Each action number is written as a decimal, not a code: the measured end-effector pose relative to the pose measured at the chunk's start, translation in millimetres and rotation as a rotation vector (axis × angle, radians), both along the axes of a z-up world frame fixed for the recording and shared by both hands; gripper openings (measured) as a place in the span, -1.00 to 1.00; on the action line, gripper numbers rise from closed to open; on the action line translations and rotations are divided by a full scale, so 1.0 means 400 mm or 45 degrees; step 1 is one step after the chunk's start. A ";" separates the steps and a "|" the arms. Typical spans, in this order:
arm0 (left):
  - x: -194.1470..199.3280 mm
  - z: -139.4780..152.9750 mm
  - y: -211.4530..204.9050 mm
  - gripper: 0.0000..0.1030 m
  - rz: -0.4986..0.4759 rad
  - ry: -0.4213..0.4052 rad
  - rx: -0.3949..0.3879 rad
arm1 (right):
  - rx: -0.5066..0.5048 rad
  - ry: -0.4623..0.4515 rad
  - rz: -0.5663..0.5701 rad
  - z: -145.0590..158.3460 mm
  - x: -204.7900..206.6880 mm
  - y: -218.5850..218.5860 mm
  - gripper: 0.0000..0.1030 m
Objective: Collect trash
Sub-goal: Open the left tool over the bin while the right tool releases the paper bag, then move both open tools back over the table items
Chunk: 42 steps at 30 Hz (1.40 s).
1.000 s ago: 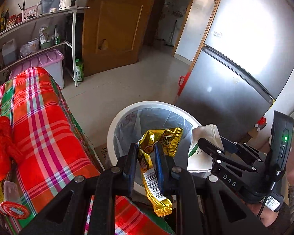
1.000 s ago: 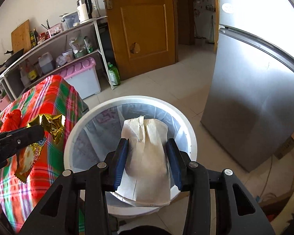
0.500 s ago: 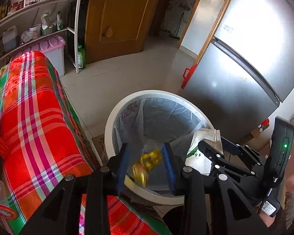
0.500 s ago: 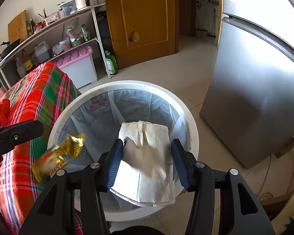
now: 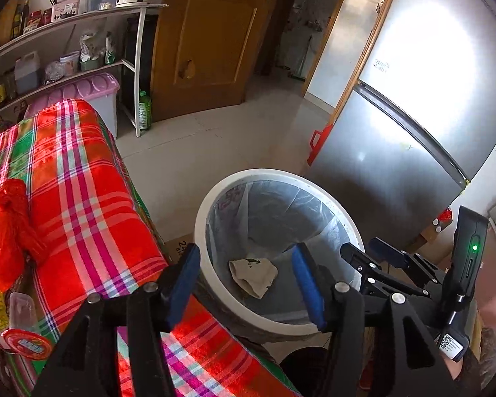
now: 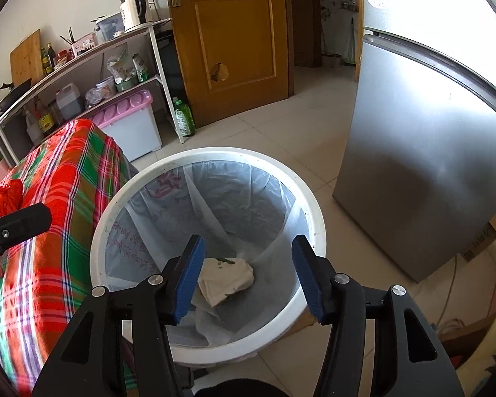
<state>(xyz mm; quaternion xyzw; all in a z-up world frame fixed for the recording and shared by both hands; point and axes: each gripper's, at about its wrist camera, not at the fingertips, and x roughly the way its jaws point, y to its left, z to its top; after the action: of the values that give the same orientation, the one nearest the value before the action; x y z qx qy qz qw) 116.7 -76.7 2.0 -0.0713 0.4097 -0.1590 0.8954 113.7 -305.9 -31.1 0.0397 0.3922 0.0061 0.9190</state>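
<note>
A white trash bin [image 5: 350, 228] [image 6: 317, 218] lined with a clear bag stands on the floor beside the table. A crumpled white paper bag [image 5: 253, 276] [image 6: 225, 279] lies at its bottom. My left gripper [image 5: 246, 286] is open and empty above the bin's near rim. My right gripper [image 6: 248, 276] is open and empty over the bin; it also shows in the left wrist view [image 5: 377, 258]. The gold wrapper is not in sight. A red plastic bag [image 5: 8, 231] [image 6: 6, 195] lies on the plaid tablecloth.
The table with the red and green plaid cloth [image 5: 82, 205] [image 6: 59, 198] is left of the bin. A round lidded container [image 5: 20, 340] sits at its near edge. A steel fridge [image 5: 396, 152] stands right of the bin. Shelves, a pink-lidded box [image 6: 129, 122] and a wooden door [image 6: 234, 39] are behind.
Both grippers opened. The gold wrapper fell from the left one and the white paper bag fell from the right one into the bin.
</note>
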 end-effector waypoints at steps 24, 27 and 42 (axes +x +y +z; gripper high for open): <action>-0.234 0.060 0.387 0.42 0.384 -0.140 0.042 | 0.107 -0.169 0.296 0.114 -0.122 0.289 0.09; -0.273 0.057 0.447 0.44 0.452 -0.158 0.068 | 0.116 -0.169 0.356 0.114 -0.128 0.343 0.09; -0.364 0.004 0.667 0.55 0.621 -0.092 -0.026 | 0.134 -0.105 0.601 0.080 -0.134 0.580 0.09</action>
<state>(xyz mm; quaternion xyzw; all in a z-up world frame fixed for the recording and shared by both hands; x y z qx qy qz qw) -29.0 189.9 3.5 -0.1713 0.3465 0.0552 0.9206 60.0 -74.0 1.0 -0.0056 0.3518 0.2429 0.9040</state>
